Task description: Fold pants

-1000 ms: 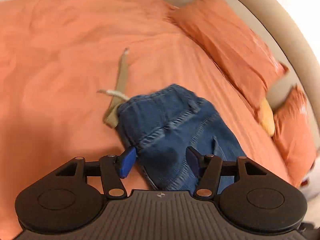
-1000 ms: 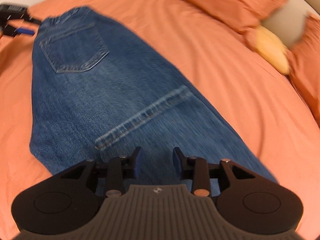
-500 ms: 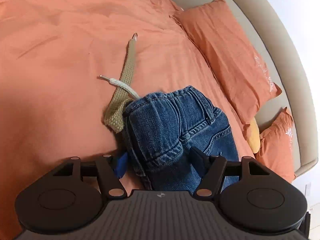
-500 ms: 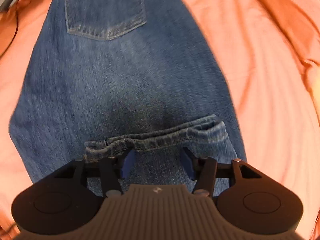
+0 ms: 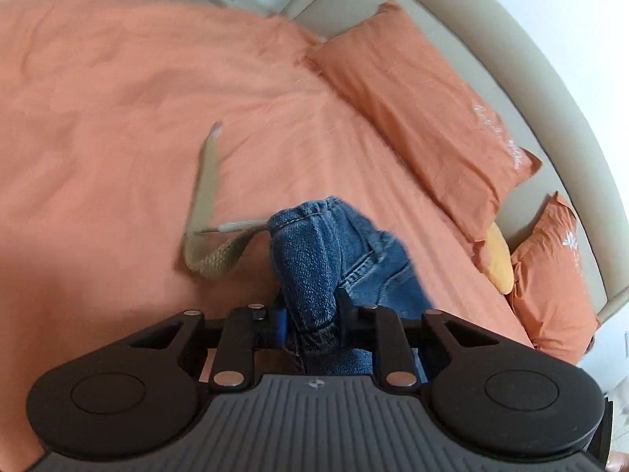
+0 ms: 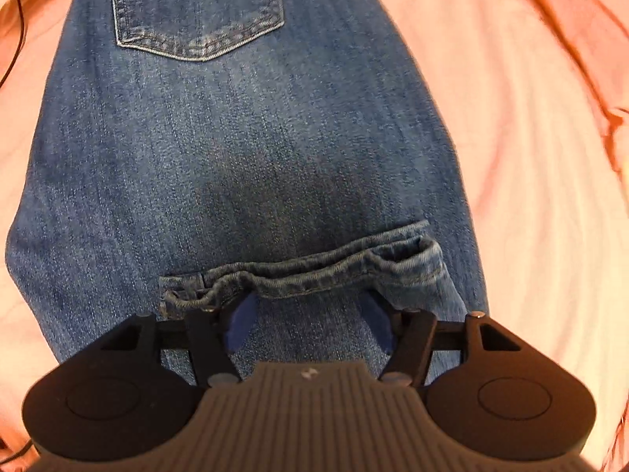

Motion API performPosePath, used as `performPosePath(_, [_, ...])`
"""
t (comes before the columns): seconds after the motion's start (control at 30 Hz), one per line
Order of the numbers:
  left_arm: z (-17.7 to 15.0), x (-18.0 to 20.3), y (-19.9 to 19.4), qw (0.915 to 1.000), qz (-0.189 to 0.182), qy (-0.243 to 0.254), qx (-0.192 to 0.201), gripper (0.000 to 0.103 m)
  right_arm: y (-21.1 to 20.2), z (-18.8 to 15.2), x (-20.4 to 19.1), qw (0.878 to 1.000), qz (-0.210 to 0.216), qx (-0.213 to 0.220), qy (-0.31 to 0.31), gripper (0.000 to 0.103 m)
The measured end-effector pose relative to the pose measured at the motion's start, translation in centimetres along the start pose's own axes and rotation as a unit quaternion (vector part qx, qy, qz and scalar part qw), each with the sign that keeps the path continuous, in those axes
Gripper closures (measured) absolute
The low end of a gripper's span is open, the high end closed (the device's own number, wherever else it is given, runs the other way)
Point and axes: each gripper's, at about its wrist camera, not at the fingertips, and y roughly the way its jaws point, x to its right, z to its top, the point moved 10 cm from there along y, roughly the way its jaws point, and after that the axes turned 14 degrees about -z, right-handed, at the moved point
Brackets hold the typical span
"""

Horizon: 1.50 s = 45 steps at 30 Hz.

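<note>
Two claws on the jeans: left claw just clamped onto bunched waistband, right claw spreading apart over the hem. Could drag the fold askew if lifted unevenly.

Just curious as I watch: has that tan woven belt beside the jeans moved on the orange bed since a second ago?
Cannot tell. The belt sits differently against the pillow, but the camera itself shifted and blurred.

Soft even daylight, fisheye bending at edges, slight motion blur, right view dimmer
</note>
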Motion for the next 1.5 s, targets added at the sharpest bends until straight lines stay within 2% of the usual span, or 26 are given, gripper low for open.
performPosePath(0.17, [1.1,7.9,-1.0,0.9947,0.005,0.102,0.010,0.081,-3.2,-1.8,1.4,0.994,-0.016,0.026,0.103,0.045])
performPosePath(0.3, [0.5,16.3,-1.6,0.9811,-0.007,0.192,0.019,0.081,-6.5,-5.5,4.1,0.975,-0.018,0.037,0.220,0.045])
performPosePath(0.43, [-2.0,25.3,-1.7,0.9607,-0.022,0.276,0.018,0.082,-8.9,-11.3,5.3,0.935,0.003,0.041,0.352,0.045])
performPosePath(0.53, [-5.1,31.7,-0.4,0.9386,-0.023,0.344,0.007,0.083,-9.9,-14.8,4.3,0.909,-0.007,0.050,0.413,0.045])
performPosePath(0.63, [-9.3,36.2,2.1,0.9147,-0.021,0.403,-0.014,0.083,-10.2,-18.3,3.6,0.883,-0.021,0.044,0.466,0.045])
performPosePath(0.7, [-12.8,38.1,4.3,0.9057,-0.029,0.421,-0.044,0.083,-11.1,-20.3,3.6,0.865,-0.023,0.061,0.497,0.045])
performPosePath(0.83, [-20.5,39.6,8.9,0.8834,-0.035,0.457,-0.097,0.084,-11.4,-23.3,2.3,0.839,-0.039,0.082,0.536,0.045])
performPosePath(0.9, [-24.8,39.5,10.7,0.8689,-0.037,0.476,-0.129,0.084,-11.4,-24.4,1.8,0.825,-0.030,0.094,0.557,0.045])
performPosePath(0.97, [-29.4,39.4,11.9,0.8473,-0.040,0.504,-0.161,0.084,-11.2,-25.9,1.5,0.814,-0.019,0.091,0.574,0.045])
performPosePath(1.07, [-35.3,38.2,12.4,0.8121,-0.043,0.546,-0.201,0.084,-10.3,-27.6,1.0,0.807,-0.011,0.072,0.586,0.045])
performPosePath(1.13, [-38.0,36.9,12.6,0.7985,-0.045,0.550,-0.241,0.083,-10.0,-28.2,0.8,0.811,-0.010,0.060,0.582,0.045])
performPosePath(1.2, [-40.0,35.6,12.7,0.7897,-0.048,0.542,-0.284,0.081,-9.8,-28.7,0.7,0.822,-0.018,0.053,0.567,0.044])
performPosePath(1.27, [-40.7,34.7,12.8,0.7833,-0.054,0.537,-0.308,0.077,-9.6,-29.4,0.6,0.830,-0.024,0.044,0.556,0.044])
performPosePath(1.3, [-40.9,34.4,12.9,0.7820,-0.062,0.531,-0.320,0.074,-9.4,-29.6,0.4,0.830,-0.022,0.041,0.556,0.044])
performPosePath(1.33, [-40.9,34.3,13.1,0.7842,-0.071,0.518,-0.334,0.068,-9.2,-29.9,0.3,0.829,-0.016,0.038,0.558,0.044])
performPosePath(1.37, [-40.7,34.1,13.2,0.7904,-0.081,0.497,-0.349,0.063,-8.9,-30.0,0.2,0.826,-0.010,0.037,0.562,0.044])
performPosePath(1.47, [-39.3,34.2,13.6,0.8153,-0.114,0.419,-0.383,0.056,-8.4,-30.0,0.5,0.816,0.000,0.037,0.577,0.044])
performPosePath(1.5, [-38.7,34.2,13.3,0.8212,-0.128,0.394,-0.393,0.056,-8.5,-29.9,0.7,0.812,0.001,0.041,0.583,0.044])
